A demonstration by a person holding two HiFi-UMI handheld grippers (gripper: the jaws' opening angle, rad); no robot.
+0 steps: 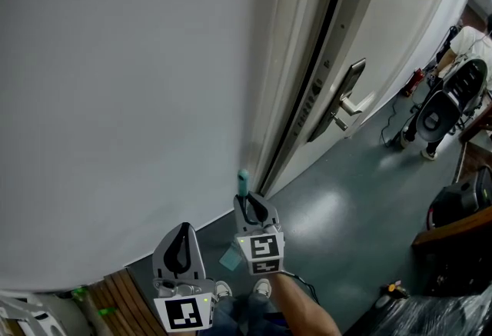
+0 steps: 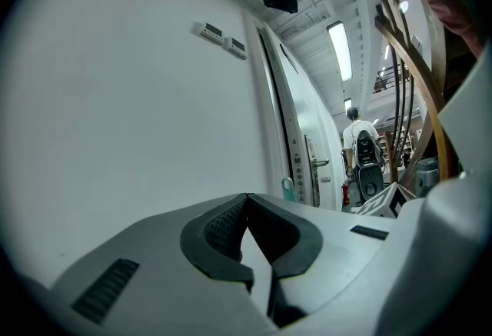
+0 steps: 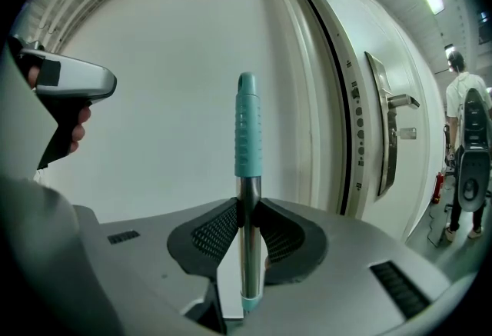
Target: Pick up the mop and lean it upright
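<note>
wall (image 1: 115, 96): white | door handle (image 1: 347, 105): metal | floor (image 1: 346, 196): grey | person (image 3: 461, 88): far right

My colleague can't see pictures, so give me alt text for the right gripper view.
The right gripper is shut on an upright mop handle, metal with a teal grip on top, before a white wall. A door with a lever stands to the right; the left gripper shows at the left edge.
</note>
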